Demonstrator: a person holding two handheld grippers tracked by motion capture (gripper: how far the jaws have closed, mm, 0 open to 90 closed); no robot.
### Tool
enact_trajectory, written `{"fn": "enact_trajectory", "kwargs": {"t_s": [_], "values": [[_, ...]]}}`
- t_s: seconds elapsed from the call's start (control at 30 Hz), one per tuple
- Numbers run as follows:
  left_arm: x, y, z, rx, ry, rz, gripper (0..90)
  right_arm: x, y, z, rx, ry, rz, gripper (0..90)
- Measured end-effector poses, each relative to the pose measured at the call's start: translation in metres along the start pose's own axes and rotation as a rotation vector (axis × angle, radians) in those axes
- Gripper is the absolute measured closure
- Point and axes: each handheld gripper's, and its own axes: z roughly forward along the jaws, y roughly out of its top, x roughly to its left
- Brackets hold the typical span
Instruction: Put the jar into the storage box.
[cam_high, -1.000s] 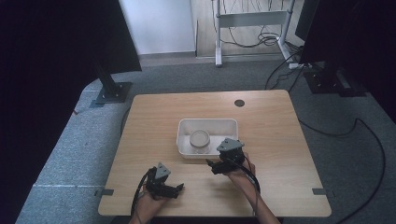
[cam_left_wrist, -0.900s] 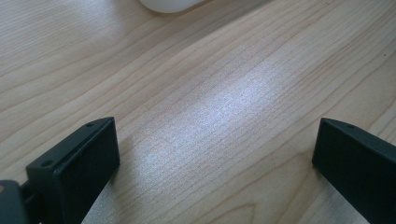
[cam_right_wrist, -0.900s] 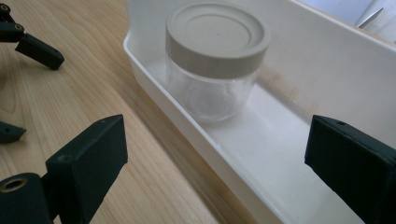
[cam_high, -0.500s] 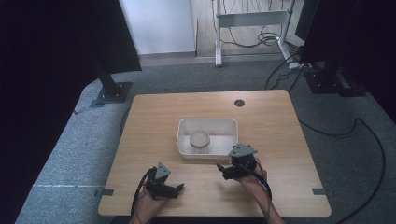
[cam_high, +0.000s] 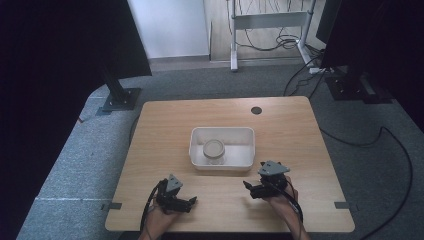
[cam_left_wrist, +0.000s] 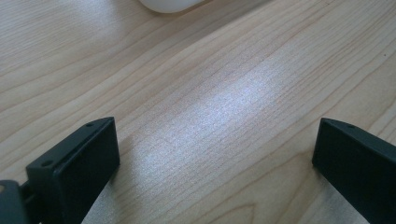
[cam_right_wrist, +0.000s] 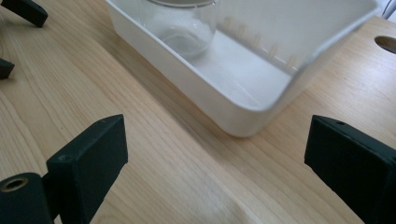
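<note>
Left gripper (cam_high: 176, 196): low over the table (cam_high: 165, 125) at its near edge, jaws wide apart, nothing between them; in the left gripper view just bare wood between the jaws and a sliver of white bin at the top.
Right gripper (cam_high: 265, 184): near edge too, jaws spread wide and empty; in the right gripper view the bin's near corner sits just ahead of and between the jaws.
Bin (cam_high: 245, 134): white, rectangular, mid-table, just ahead of the right gripper, ahead and off to the side of the left one. Not touched by either.
Jar (cam_high: 213, 150): clear glass, upright inside the bin, pale top; lid or contents, cannot tell. In the right gripper view it stands beyond the bin's near wall, toward that view's left jaw.
Task guess: none stated; likely concerns the jar and bin. Jar sits in the bin, both grippers free and well clear of it.
Risk 1: right gripper is close to the bin corner; pushing forward would shove the light bin across the smooth wood.
Risk 2: reaching in low could catch a jaw on the bin wall and tip bin or jar.
Risk 3: smooth, round glass; an off-centre pinch could let it slip or topple.
Other: round hole (cam_high: 256, 110) at the table's far side, well beyond both grippers.
</note>
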Motion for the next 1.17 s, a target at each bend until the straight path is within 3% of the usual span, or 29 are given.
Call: {"fn": "enact_trajectory", "kwargs": {"t_s": [0.5,1.17], "values": [[0.0,0.0,0.0,0.0,0.0,0.0,0.5,-0.015,-0.04,-0.024,0.026,-0.061,0.048,5.5],[0.0,0.0,0.0,0.0,0.0,0.0,0.5,-0.019,-0.075,-0.043,0.091,-0.115,0.102,5.6]]}}
